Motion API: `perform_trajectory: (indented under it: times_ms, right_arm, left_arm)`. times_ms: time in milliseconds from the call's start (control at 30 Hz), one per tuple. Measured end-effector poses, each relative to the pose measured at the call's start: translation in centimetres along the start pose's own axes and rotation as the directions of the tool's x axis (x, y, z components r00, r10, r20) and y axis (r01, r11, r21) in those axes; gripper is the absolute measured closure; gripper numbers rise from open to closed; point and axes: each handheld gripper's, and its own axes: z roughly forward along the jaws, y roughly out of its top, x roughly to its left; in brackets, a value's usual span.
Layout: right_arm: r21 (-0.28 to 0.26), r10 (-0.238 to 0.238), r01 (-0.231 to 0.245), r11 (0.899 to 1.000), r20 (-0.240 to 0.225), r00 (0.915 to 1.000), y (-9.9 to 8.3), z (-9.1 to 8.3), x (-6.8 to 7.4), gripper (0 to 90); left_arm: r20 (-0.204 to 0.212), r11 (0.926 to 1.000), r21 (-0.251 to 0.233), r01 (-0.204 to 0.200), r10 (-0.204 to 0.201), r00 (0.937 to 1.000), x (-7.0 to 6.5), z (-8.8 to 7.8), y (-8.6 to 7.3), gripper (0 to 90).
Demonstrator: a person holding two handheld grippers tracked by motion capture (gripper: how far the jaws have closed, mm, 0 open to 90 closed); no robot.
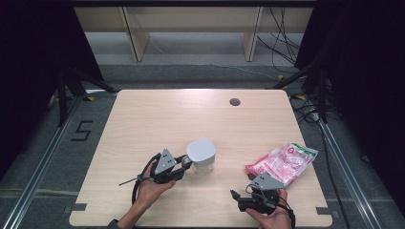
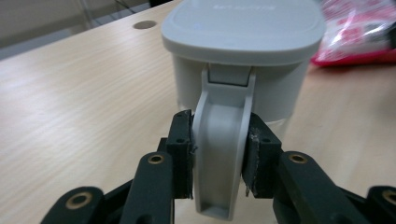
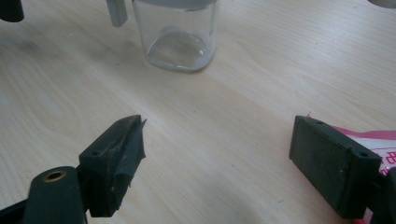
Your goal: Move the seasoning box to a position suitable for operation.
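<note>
Two grippers work at a pale wooden table [image 1: 143,124]: the left gripper [image 2: 218,149] pinches the upright grey handle [image 2: 222,154] of a clear jug [image 1: 201,156] with a grey lid [image 2: 243,25], near the middle of the table. The right gripper [image 3: 217,154] has its jaws spread wide with nothing between, close to a pink packet [image 1: 282,163], which lies just beside it on the jug's right. Around the table are dark curtains and cables on the floor

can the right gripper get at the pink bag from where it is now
Probably yes. The right gripper stands open and holds nothing, and the pink bag lies on the table just beyond it, already beside one jaw in the right gripper view. Nothing sits between them; the jar stands off to the other side.
</note>
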Motion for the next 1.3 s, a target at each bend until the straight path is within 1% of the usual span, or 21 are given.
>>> perform_trajectory:
  times_ms: [33,67,100,133,167,267,300,400,433,567,633,700,733,767,833,933,1033,1100,1133,1200,1300]
  right_arm:
    - [-0.01,-0.03,0.03,0.999,0.001,0.9995,0.0,0.0,-0.2,18.8]
    - [0.001,-0.003,0.003,1.0,-0.008,1.0,0.0,0.0,-0.1,18.8]
    - [0.003,-0.01,0.01,1.0,-0.009,0.9999,0.0,-0.1,-0.2,18.8]
    - [-0.007,-0.038,0.038,0.999,0.001,0.9993,0.0,0.0,-0.3,18.9]
    - [0.001,-0.003,0.003,1.0,-0.01,0.9999,0.0,0.0,-0.1,18.9]
    - [0.004,0.0,0.0,1.0,-0.014,0.9999,0.0,0.0,-0.1,18.9]
    - [0.005,-0.011,0.011,1.0,-0.007,0.9999,0.0,-0.1,-0.2,18.9]
    - [-0.005,-0.013,0.013,1.0,-0.001,0.9999,0.0,-0.1,-0.3,18.9]
    - [0.003,-0.013,0.013,1.0,-0.03,0.9995,0.0,0.0,-0.4,18.9]
    - [-0.003,-0.01,0.01,1.0,-0.018,0.9998,0.0,0.0,-0.3,18.9]
    - [0.003,0.027,-0.027,1.0,-0.014,0.9995,-0.1,-0.1,-0.1,18.9]
    - [0.0,0.004,-0.004,1.0,-0.021,0.9998,0.0,-0.1,-0.3,19.0]
    - [0.0,0.004,-0.004,1.0,-0.021,0.9998,0.0,-0.1,-0.3,19.0]
    - [-0.001,0.004,-0.004,1.0,-0.024,0.9997,0.0,-0.1,-0.4,19.0]
    - [0.003,0.016,-0.016,1.0,-0.017,0.9997,-0.1,-0.1,-0.4,19.0]
    - [0.001,0.018,-0.018,1.0,-0.02,0.9996,-0.1,-0.1,-0.5,19.0]
    - [-0.002,0.021,-0.021,1.0,-0.016,0.9997,-0.2,-0.2,-0.5,19.0]
    - [-0.001,0.018,-0.018,1.0,-0.041,0.999,-0.1,-0.1,-0.7,19.0]
    - [-0.004,0.019,-0.019,1.0,-0.016,0.9997,-0.2,-0.2,-0.5,19.0]
    - [-0.001,0.015,-0.015,1.0,-0.016,0.9998,-0.2,-0.1,-0.5,19.0]
    - [0.01,0.006,-0.006,1.0,-0.021,0.9998,-0.2,-0.1,-0.5,19.0]
  left_arm:
    - [0.005,0.9999,-0.001,0.012,-0.012,0.9999,0.2,0.0,0.0,67.6]
    - [0.012,0.9998,-0.002,0.018,-0.018,0.9998,0.2,0.0,-0.1,67.6]
    - [0.003,1.0,-0.001,0.009,-0.009,1.0,0.2,0.0,0.0,67.6]
    - [0.002,0.9999,-0.004,0.013,-0.013,0.9999,0.2,0.1,-0.1,67.6]
    - [-0.007,0.9998,0.007,0.019,-0.019,0.9998,0.3,0.2,-0.1,67.7]
    - [-0.032,0.999,0.02,0.04,-0.04,0.9987,0.7,0.4,-0.5,68.4]
    - [-0.024,0.9983,0.013,0.057,-0.057,0.9981,0.8,0.5,-0.6,68.5]
    - [-0.031,0.999,0.011,0.043,-0.043,0.9986,0.8,0.5,-0.6,68.8]
    - [-0.03,0.999,0.009,0.044,-0.043,0.9986,0.8,0.5,-0.6,68.9]
    - [-0.023,0.9991,-0.004,0.043,-0.043,0.9988,0.9,0.6,-0.6,69.0]
    - [-0.016,0.9988,-0.012,0.047,-0.047,0.9988,1.0,0.6,-0.7,69.1]
    - [-0.012,0.9988,-0.01,0.049,-0.049,0.9987,1.0,0.6,-0.8,69.0]
    - [-0.015,0.9996,0.003,0.029,-0.029,0.9995,1.0,0.5,-0.7,69.0]
    - [-0.004,0.9992,-0.01,0.039,-0.039,0.9992,0.8,0.5,-0.7,69.0]
    - [0.014,0.9997,-0.005,0.022,-0.022,0.9997,0.6,0.7,-0.6,68.9]
    - [0.04,0.9995,-0.017,0.026,-0.026,0.9989,0.3,1.0,-0.6,69.0]
    - [0.048,0.9997,-0.017,0.017,-0.017,0.9987,0.2,1.0,-0.6,68.9]
    - [0.055,0.9999,-0.013,0.009,-0.008,0.9984,0.2,0.9,-0.5,68.9]
    - [0.058,0.9999,-0.012,0.009,-0.008,0.9983,0.2,0.9,-0.5,68.9]
    - [0.073,0.9997,-0.019,0.013,-0.011,0.9972,0.1,1.0,-0.6,68.8]
    - [0.089,0.9998,-0.016,-0.011,0.012,0.9959,-0.5,1.2,-0.4,68.8]
